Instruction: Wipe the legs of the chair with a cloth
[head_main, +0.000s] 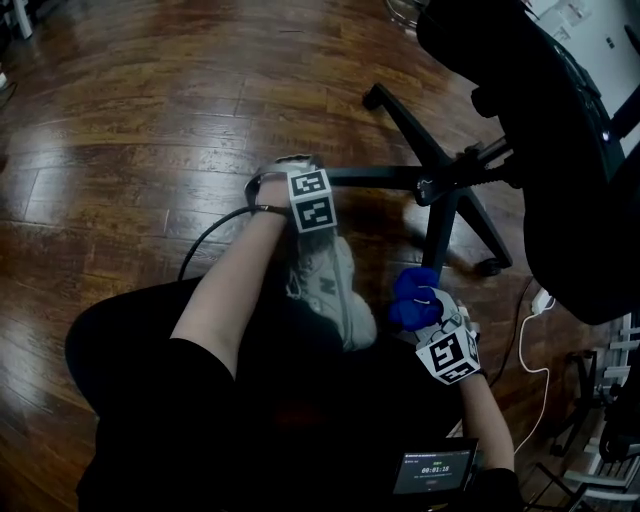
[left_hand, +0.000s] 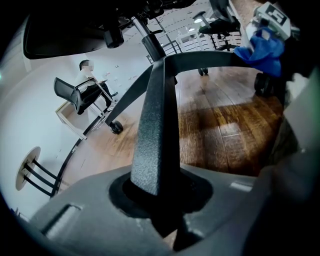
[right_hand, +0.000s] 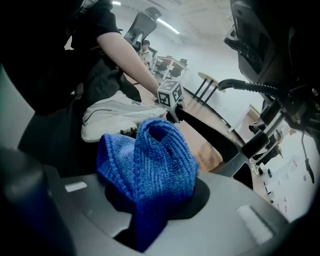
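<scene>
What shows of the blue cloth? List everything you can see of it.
The blue cloth is a looped, towel-like knit, bunched into a soft, folded wad. The right gripper is shut on its lower end, so the bulk stands out ahead of the jaws. In the head view it sits beside a white shoe and short of the nearest chair leg. Nothing else visibly touches it.

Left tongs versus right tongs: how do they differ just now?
The left tongs are clamped on a black chair leg; the right tongs grip a bunched blue cloth. In the head view the left tongs reach further out over the floor, beside a white sneaker; the right tongs are closer to the person's body. Both are closed on something and carry a marker cube.
</scene>
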